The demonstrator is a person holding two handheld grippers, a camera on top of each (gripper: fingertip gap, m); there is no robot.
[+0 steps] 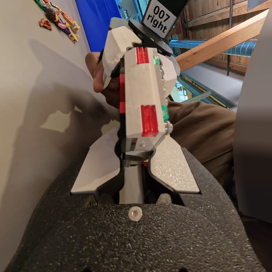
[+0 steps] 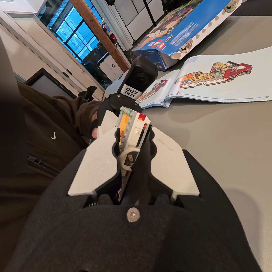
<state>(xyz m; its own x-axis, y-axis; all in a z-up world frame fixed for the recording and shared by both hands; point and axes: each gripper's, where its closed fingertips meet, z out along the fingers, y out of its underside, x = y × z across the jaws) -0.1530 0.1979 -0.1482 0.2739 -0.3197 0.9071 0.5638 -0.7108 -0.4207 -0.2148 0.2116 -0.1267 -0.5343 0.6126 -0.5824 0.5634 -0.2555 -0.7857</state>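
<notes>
A white brick-built vehicle model [image 1: 141, 94] with clear red and green pieces is held in the air between both grippers. In the left wrist view my left gripper [image 1: 136, 147] is shut on its near end, pads against its sides. The right gripper [image 1: 141, 61] grips the far end, with a hand behind it. In the right wrist view my right gripper [image 2: 132, 141] is shut on the model [image 2: 136, 129], whose orange inside and white wheel arch show between the black pads. The left gripper [image 2: 122, 117] holds the far end there.
An open instruction booklet [image 2: 206, 82] and a blue toy box [image 2: 176, 33] lie on the grey table [image 2: 206, 139]. Minifigures and small parts [image 1: 61, 20] lie on the table at the far left. A person's brown sleeve [image 1: 198, 129] is close on the right. About 6 centimeters separates my left fingertips from my right.
</notes>
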